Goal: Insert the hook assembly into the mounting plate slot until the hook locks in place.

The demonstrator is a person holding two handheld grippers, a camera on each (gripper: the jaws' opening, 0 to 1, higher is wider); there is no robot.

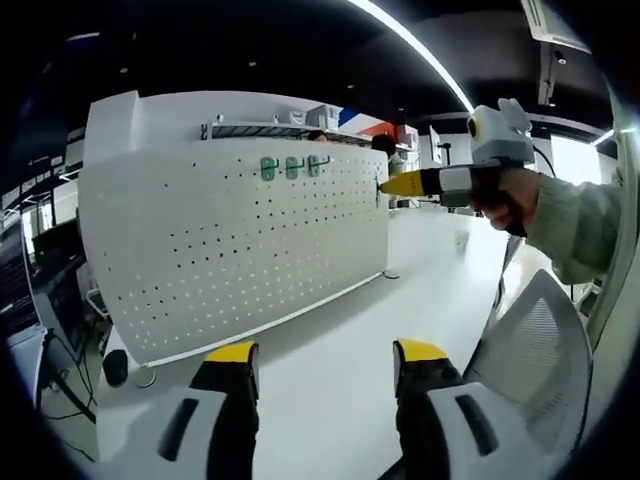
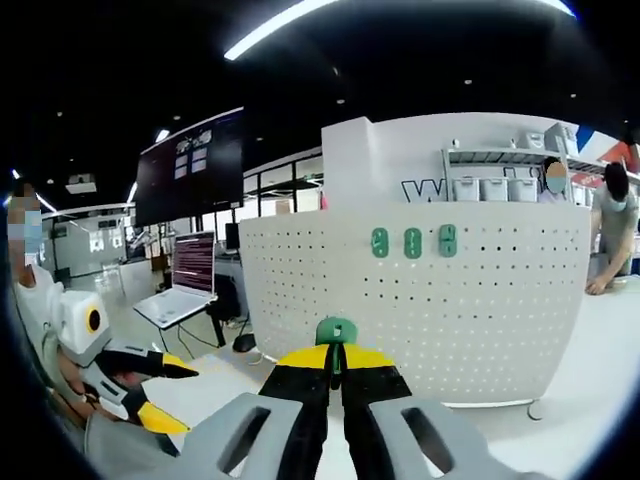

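Note:
A white perforated mounting plate [image 1: 230, 240] stands upright on the white table, with three green hooks [image 1: 292, 166] in a row near its top. My left gripper [image 1: 326, 352] is open and holds nothing, low in front of the plate. My right gripper [image 1: 386, 186], held by a hand in a grey-green sleeve, points at the plate's upper right edge. In the right gripper view my right gripper [image 2: 335, 356] is shut on a green hook assembly [image 2: 336, 331], a short way from the plate [image 2: 430, 310] and below the three hooks [image 2: 413, 241]. The left gripper [image 2: 172, 393] shows open at lower left.
A white mesh chair back [image 1: 535, 340] stands close on the right. An open laptop [image 2: 185, 290] and a large dark screen [image 2: 190, 165] lie left of the plate. People [image 2: 615, 220] stand behind the plate at right, by shelves with bins [image 2: 490, 188].

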